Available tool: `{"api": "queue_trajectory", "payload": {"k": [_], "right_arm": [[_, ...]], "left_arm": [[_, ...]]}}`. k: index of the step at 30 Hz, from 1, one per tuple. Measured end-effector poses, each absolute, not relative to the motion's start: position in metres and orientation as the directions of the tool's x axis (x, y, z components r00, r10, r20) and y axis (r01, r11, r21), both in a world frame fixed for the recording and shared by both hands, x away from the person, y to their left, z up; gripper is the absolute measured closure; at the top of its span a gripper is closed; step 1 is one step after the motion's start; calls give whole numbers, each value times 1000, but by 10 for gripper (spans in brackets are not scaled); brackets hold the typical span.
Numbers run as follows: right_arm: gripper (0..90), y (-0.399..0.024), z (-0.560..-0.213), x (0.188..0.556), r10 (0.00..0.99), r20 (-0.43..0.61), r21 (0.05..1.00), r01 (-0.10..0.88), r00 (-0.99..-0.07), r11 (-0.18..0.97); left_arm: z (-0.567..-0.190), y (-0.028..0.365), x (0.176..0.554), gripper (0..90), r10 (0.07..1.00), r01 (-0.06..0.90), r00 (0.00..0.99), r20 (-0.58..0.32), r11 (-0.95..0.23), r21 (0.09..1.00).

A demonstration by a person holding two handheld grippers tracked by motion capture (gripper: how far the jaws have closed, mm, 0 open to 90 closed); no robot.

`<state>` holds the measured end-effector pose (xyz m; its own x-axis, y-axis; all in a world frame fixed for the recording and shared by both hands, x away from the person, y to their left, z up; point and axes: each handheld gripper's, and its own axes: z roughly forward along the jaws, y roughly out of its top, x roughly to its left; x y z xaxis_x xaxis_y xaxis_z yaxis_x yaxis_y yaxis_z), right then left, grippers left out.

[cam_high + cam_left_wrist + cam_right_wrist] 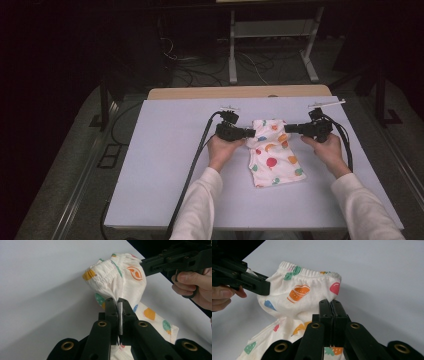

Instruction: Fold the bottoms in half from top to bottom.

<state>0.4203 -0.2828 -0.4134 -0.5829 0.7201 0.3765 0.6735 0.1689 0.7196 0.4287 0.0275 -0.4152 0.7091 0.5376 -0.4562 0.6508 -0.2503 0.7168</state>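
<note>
**Jaws clamped on both sides of the printed shorts**

Fabric sits pinched between the closed jaws of the left gripper, a thin white fold showing in the slit at the middle of the left gripper view. The right gripper is likewise closed tight on cloth at the centre of the right gripper view. What both hold is a small pair of white shorts with coloured fruit prints, gripped at either side near the elastic waistband, which is lifted and bunched between them. In the high view the garment lies right of centre on the pale table, its lower end trailing toward the bottom of the frame and resting flat. Judging from this, the grasp is done and the waistband raised; the folding or laying out looks still to come.
</note>
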Motion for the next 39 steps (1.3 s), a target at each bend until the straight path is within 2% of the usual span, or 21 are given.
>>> {"api": "queue_trajectory", "payload": {"k": [21, 31, 39], "right_arm": [[875, -285, -405, 397, 715, 346, 732, 652, -607, 200], [875, -286, -400, 387, 712, 326, 735, 640, -621, 222], [875, -286, -402, 380, 711, 317, 734, 637, -628, 235]], "left_arm": [[-406, 27, 405, 867, 527, 635, 725, -444, -260, 728], [-412, 30, 395, 867, 506, 653, 711, -488, -216, 726], [-416, 29, 386, 867, 502, 651, 715, -486, -225, 725]]}}
